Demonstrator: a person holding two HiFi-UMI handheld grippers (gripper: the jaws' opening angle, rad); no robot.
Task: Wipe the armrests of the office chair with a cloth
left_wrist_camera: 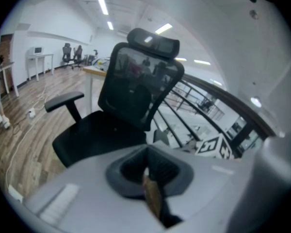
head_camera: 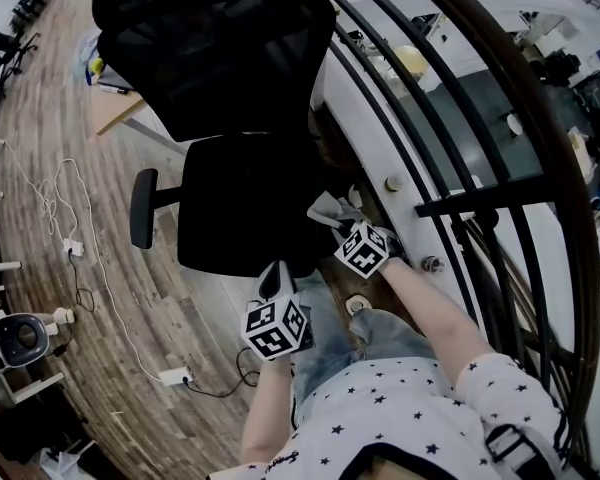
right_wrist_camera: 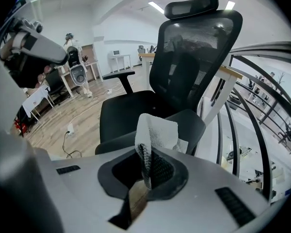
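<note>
Person: a star-print shirt and jeans fill the bottom of the head view, with both forearms reaching forward toward the chair.
Left hand-held gripper: clenched with nothing between its jaws. It is held low, just short of the seat's front edge, and aimed at the chair.
Right hand-held gripper: clamped on the cloth, ahead of the left one and on the railing side of the seat.
Cloth: white with a waffle weave, folded, standing up out of the right jaws. It sits at the seat's railing-side edge, just in front of the near armrest; whether it touches the pad cannot be told.
Near armrest: a dark grey pad directly beyond the cloth.
Office chair: black, with a padded seat, a mesh back and a headrest on top. Its seat front faces the person.
Far armrest: a black pad on a post on the open-floor side of the seat, well apart from both grippers.
Railing: dark curved bars running close along the chair's other side.
Floor: wood planks, with white cables trailing to a power strip beside the left gripper.
Surface: a light wood top on white legs behind the chair's back.
</note>
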